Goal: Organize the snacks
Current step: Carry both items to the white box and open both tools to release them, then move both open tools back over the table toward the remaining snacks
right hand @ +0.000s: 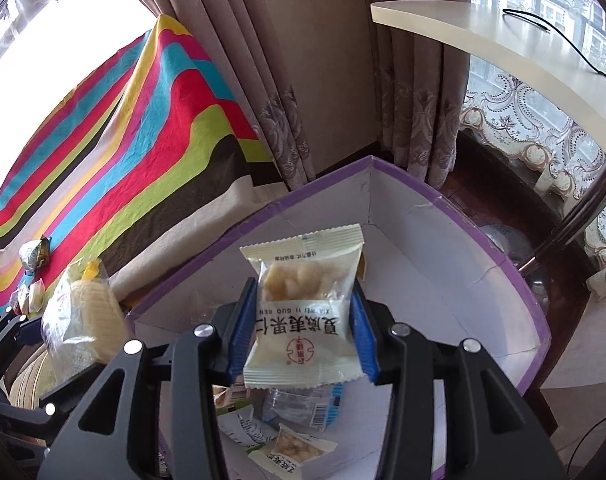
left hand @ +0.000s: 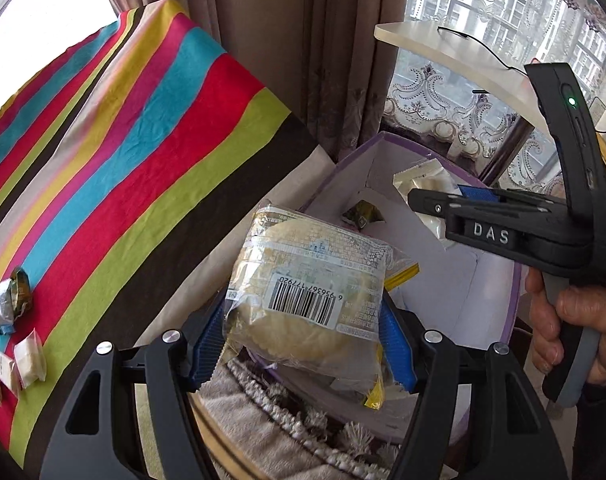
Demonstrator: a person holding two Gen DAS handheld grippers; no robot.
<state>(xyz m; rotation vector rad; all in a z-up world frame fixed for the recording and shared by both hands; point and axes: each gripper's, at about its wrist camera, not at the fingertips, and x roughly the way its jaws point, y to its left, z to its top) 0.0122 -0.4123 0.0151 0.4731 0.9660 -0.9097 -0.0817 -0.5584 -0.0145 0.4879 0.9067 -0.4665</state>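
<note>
A clear pack of pale crackers (left hand: 307, 300) is held up in the left tool (left hand: 303, 344), clamped by the sides between the blue pads, right at the near rim of the purple-edged box (left hand: 517, 280). It is judged light and crinkly, slippery film over brittle contents, so a gentle squeeze across the flat middle is called for, not at the sealed ends. Over the box itself a small white nut packet (right hand: 303, 312) is carried in the right tool (right hand: 301, 334), pinched at both side edges; the jaws are easing apart, though the packet is seen between the pads. That packet is reckoned soft, nearly weightless, best taken by its edges. Down in the box more packets (right hand: 291, 446) are already lying. Off on the striped cloth (left hand: 135, 152), well apart from the box, a few wrapped snacks (left hand: 19, 356) are left waiting.
</note>
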